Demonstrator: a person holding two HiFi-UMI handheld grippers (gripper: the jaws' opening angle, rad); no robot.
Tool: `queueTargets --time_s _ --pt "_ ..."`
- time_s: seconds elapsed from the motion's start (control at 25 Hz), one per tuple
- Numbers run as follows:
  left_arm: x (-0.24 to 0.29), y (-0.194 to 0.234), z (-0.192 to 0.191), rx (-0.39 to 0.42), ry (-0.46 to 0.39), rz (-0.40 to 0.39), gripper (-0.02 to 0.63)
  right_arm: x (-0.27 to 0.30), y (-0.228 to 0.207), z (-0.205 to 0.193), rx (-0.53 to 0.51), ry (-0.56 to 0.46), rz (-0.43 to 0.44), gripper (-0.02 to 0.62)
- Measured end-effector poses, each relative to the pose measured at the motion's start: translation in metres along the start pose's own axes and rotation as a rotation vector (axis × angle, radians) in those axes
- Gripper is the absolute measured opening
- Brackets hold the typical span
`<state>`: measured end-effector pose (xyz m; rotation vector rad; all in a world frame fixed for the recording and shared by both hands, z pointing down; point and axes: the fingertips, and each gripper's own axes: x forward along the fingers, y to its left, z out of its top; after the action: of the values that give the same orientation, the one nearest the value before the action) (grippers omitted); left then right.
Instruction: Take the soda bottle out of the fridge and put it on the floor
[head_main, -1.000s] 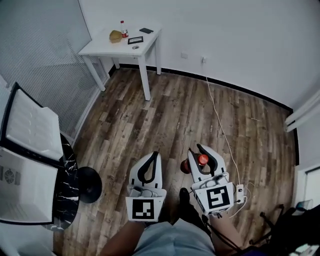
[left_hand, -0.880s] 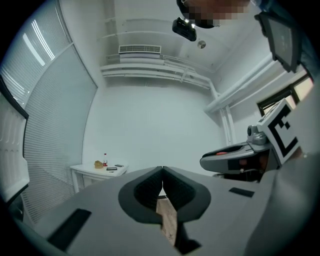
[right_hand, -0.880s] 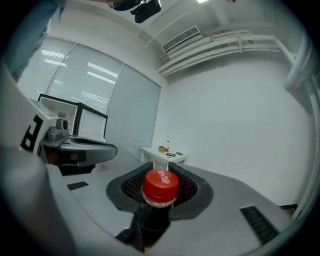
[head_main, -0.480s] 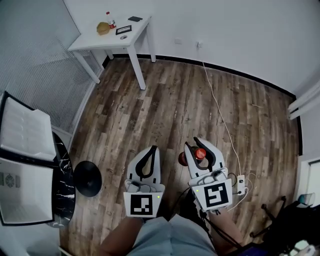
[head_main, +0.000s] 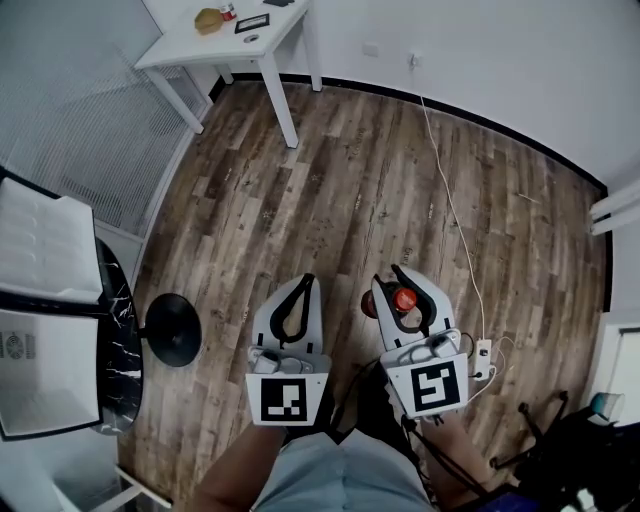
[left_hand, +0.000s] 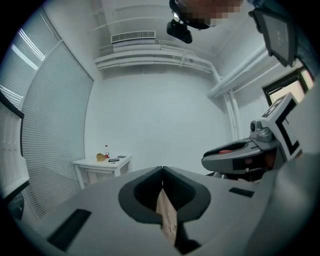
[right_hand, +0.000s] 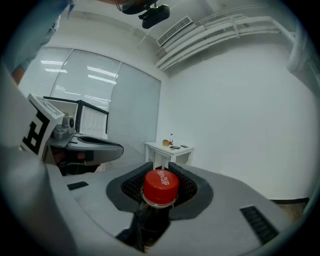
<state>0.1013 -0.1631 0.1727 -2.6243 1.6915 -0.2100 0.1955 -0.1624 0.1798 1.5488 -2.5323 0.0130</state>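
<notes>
Right gripper clamped on soda bottle neck — bottle upright, cap up — left gripper closed, empty.

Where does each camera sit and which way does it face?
Head view: on the person's head, looking steeply down at the floor; shows left gripper, right gripper, forearms.
Left gripper view: on the left gripper, facing the wall along shut jaws; right gripper at right.
Right gripper view: on the right gripper, along jaws clamped on the soda bottle; left gripper at left.
Shared: all three show the white table.
</notes>
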Motion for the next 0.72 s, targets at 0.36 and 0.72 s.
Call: queueTargets --time_s 0.36,0.72 --pt "0.005 -0.004 -0.036 -0.020 0.052 -0.013 0.017 0.005 0.008 -0.041 0.009 0.055 0.022 0.109" --pt "0.007 -0.007 -0.078 -0.037 0.109 -0.019 0.017 0.004 0.012 -0.093 0.023 0.127 0.030 0.107"
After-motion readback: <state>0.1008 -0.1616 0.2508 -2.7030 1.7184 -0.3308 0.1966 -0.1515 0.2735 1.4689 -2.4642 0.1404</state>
